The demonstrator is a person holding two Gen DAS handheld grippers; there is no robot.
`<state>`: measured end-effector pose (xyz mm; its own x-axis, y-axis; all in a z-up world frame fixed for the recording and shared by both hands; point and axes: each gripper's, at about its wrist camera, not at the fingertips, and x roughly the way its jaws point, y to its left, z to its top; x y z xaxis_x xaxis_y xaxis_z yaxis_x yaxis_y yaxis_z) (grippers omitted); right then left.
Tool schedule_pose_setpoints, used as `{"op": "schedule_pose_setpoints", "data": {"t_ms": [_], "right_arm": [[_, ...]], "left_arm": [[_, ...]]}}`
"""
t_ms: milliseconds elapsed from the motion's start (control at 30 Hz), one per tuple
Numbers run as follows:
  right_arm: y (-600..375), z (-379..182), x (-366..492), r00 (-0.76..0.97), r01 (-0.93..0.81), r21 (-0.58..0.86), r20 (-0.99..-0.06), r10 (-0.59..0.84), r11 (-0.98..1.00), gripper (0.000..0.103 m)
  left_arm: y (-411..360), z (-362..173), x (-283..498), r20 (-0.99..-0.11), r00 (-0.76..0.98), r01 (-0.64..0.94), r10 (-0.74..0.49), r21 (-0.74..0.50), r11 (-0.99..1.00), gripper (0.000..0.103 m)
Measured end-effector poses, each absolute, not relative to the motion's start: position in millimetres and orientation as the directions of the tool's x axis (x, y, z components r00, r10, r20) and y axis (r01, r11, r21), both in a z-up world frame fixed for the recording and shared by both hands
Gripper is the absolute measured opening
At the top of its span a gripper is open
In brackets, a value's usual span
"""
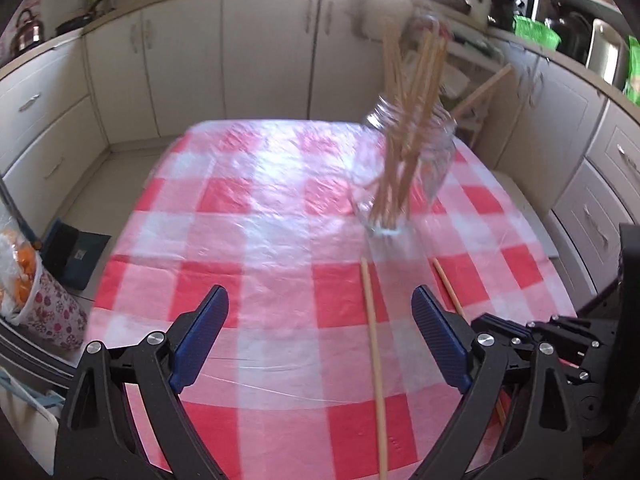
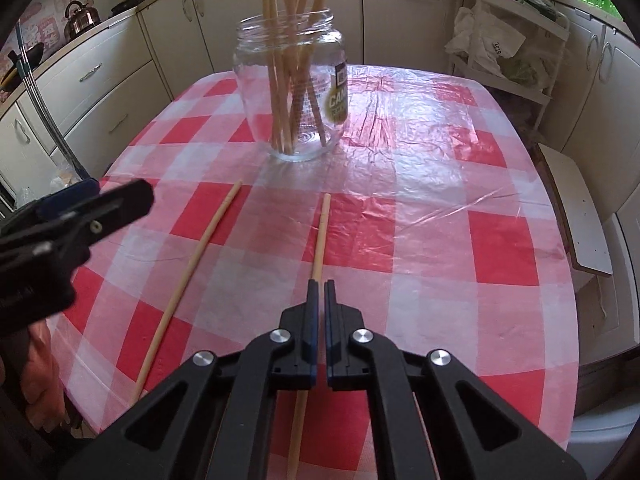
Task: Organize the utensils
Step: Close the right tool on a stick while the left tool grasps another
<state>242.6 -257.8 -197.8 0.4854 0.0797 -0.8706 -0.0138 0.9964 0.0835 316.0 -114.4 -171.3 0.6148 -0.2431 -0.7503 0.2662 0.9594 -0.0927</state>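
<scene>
A clear glass jar (image 2: 292, 92) with several wooden chopsticks (image 2: 286, 52) stands on the checked table; it is blurred in the left wrist view (image 1: 404, 172). Two loose chopsticks lie on the cloth: a left one (image 2: 188, 268) (image 1: 374, 364) and a right one (image 2: 320, 232) (image 1: 448, 288). My right gripper (image 2: 321, 286) is shut on the right chopstick, which still rests on the table. My left gripper (image 1: 320, 300) is open and empty above the cloth, with the left chopstick between its fingers' span; it shows at the left in the right wrist view (image 2: 92, 204).
The red and white checked tablecloth (image 2: 440, 184) covers the table. White kitchen cabinets (image 1: 180, 60) ring the room. A wire rack with bags (image 2: 504, 40) stands at the back right. A white bench (image 2: 576, 216) sits right of the table. A patterned bag (image 1: 52, 312) stands at the left.
</scene>
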Motion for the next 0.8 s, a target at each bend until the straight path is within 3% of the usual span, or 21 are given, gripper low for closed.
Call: {"op": "schedule_pose_setpoints", "data": {"t_ms": [200, 267, 300, 400, 467, 500, 600, 667, 800], "right_arm": [[-261.0, -202.1, 251.3, 0.496, -0.035, 0.12, -0.86, 0.122, 0.992, 0.006], [-262.8, -201.0, 251.8, 0.508, -0.037, 0.128, -0.852, 0.129, 0.991, 0.045], [-261.9, -199.9, 251.7, 0.519, -0.043, 0.114, -0.847, 0.12, 0.993, 0.046], [-253.2, -200.5, 254.1, 0.516, -0.085, 0.077, -0.85, 0.109, 0.993, 0.042], [-247.5, -204.8, 257.0, 0.506, -0.107, 0.034, -0.858, 0.084, 0.994, 0.029], [-246.1, -205.3, 257.7, 0.511, -0.112, 0.016, -0.857, 0.072, 0.994, 0.027], [-243.9, -205.4, 257.2, 0.512, -0.132, -0.008, -0.857, 0.062, 0.991, 0.007], [-248.1, -205.0, 256.0, 0.509, -0.127, 0.003, -0.858, 0.068, 0.992, 0.006], [-270.4, -203.1, 254.1, 0.502, -0.057, 0.14, -0.852, 0.15, 0.989, 0.006]], "left_arm": [[-142.0, -186.2, 326.2, -0.776, 0.599, 0.302, -0.196, -0.008, 0.953, 0.082], [-145.6, -192.1, 328.8, -0.789, 0.584, 0.308, -0.192, -0.003, 0.951, 0.077], [-145.7, -194.7, 330.9, -0.795, 0.575, 0.311, -0.191, -0.004, 0.951, 0.075], [-151.6, -205.9, 335.4, -0.816, 0.542, 0.321, -0.199, -0.018, 0.947, 0.065], [-157.1, -213.0, 336.9, -0.825, 0.529, 0.331, -0.197, -0.013, 0.943, 0.06], [-159.0, -215.0, 337.0, -0.83, 0.521, 0.338, -0.197, -0.012, 0.941, 0.058], [-163.5, -217.6, 337.8, -0.831, 0.523, 0.348, -0.191, 0.003, 0.937, 0.044], [-169.4, -215.4, 336.1, -0.836, 0.503, 0.39, -0.217, -0.004, 0.921, 0.006], [-168.6, -207.9, 336.1, -0.839, 0.481, 0.408, -0.255, -0.044, 0.912, 0.005]]}}
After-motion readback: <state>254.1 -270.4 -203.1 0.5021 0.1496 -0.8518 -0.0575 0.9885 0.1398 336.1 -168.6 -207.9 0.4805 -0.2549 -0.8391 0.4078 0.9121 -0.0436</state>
